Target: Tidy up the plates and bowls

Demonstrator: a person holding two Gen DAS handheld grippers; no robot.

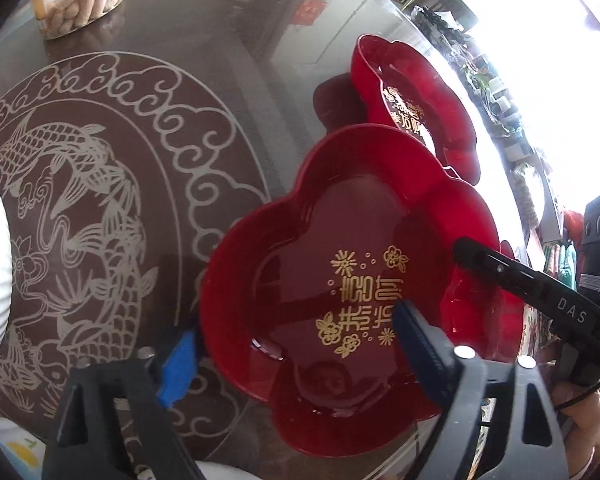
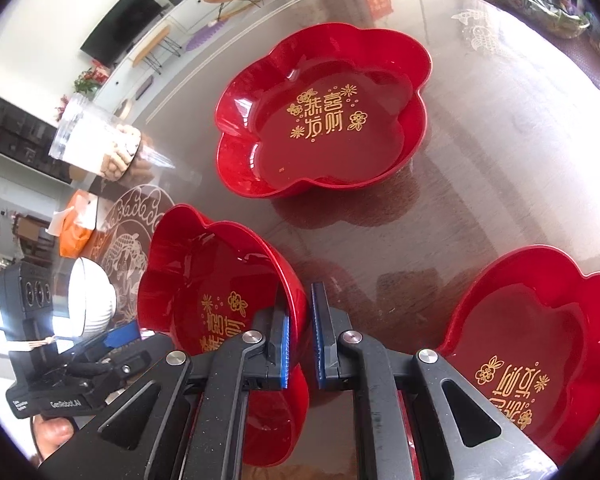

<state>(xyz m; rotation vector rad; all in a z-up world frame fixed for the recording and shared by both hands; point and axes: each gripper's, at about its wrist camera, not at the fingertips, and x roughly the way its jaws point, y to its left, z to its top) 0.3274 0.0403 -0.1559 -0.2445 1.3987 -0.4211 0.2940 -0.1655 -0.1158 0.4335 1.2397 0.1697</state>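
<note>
– What is the right gripper [image 2: 300, 340] doing?
– Its two fingers are pinched close on a red rim, one finger on each side.
– And the left gripper [image 1: 288, 354]?
– Its fingers are spread wide, one on each side of the same rim.

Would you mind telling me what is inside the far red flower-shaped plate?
The far plate holds nothing; only gold characters printed on its floor show. Whatever lies under it on the glass table is covered.
</note>
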